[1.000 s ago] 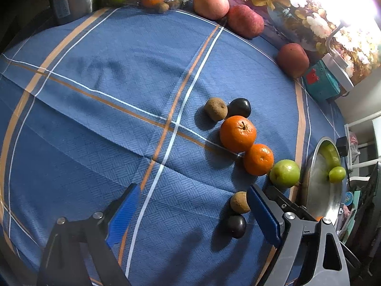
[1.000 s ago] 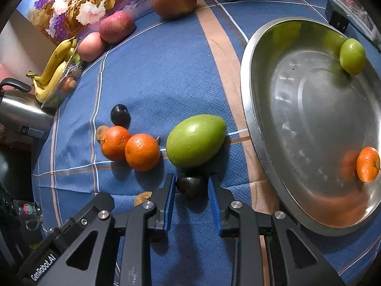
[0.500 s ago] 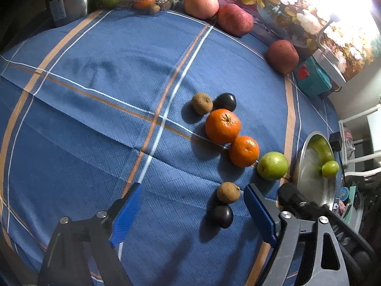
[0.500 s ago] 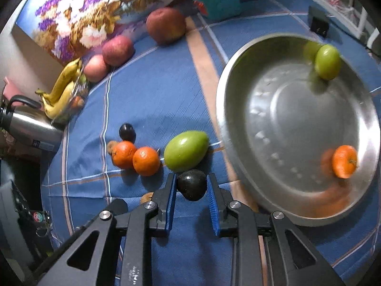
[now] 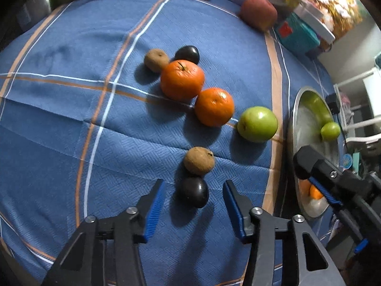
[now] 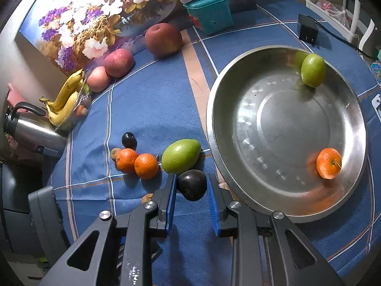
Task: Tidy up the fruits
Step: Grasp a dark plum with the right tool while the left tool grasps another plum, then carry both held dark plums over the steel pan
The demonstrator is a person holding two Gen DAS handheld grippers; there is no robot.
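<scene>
Plum (image 6: 192, 185) sits pinched in right claw (image 6: 192, 186); left claw (image 5: 193, 205), spread, flanks another plum (image 5: 194, 191).

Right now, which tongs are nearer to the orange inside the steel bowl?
Right. The right tongs, holding a dark fruit, are at the bowl's rim near the orange; the left tongs are over the cloth, astride a plum.

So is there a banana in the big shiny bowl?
No, the metal bowl holds only a green fruit and an orange; the bananas lie by the kettle.
</scene>
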